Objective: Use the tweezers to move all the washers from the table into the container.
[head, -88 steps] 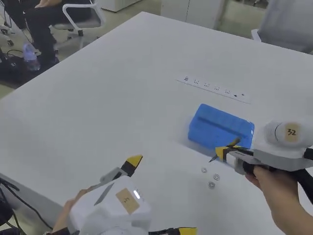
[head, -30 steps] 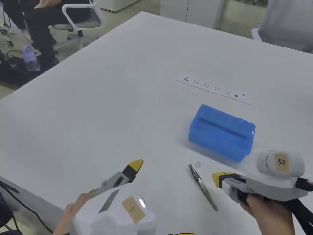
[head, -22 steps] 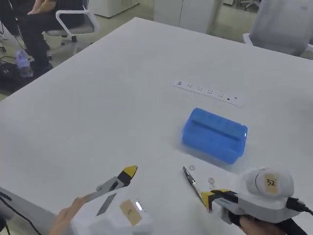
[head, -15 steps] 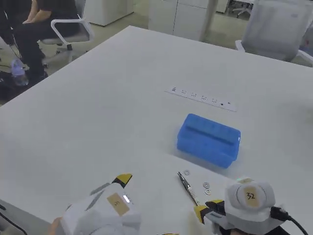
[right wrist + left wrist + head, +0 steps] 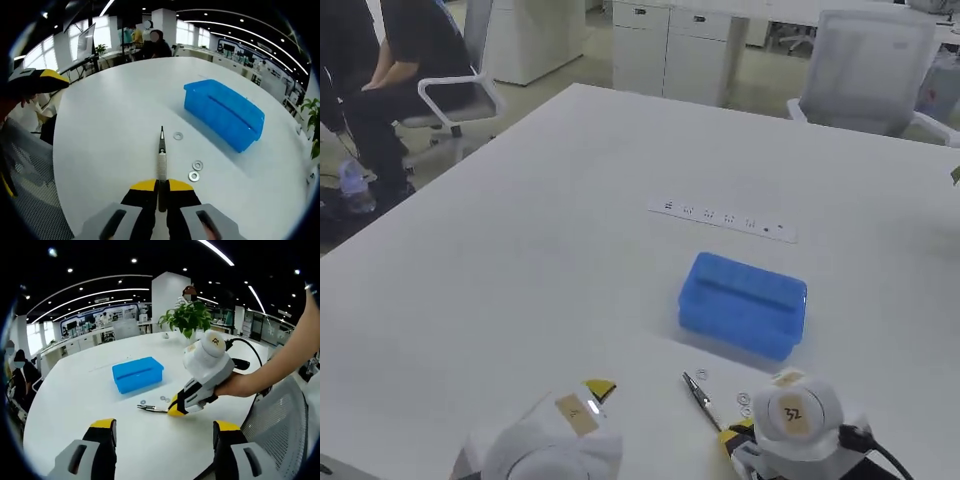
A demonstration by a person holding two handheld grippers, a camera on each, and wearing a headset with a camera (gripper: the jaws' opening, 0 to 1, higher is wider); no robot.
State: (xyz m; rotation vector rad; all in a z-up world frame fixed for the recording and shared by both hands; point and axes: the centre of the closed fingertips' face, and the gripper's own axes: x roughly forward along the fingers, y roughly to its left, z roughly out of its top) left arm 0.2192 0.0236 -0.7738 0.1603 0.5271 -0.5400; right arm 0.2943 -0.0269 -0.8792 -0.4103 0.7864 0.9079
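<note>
Head view: blue container on the white table; washers lie between it and the near edge; left gripper view: left gripper, jaws spread wide; right gripper view: right gripper pinches the tweezers, tip near one washer.

Three washers, all loose on one table; one tweezers; one blue container; one power strip; two grippers, the left gripper and the right gripper; two chairs by the table in the head view, one at its left and one at its far side; one plant in the left gripper view
</note>
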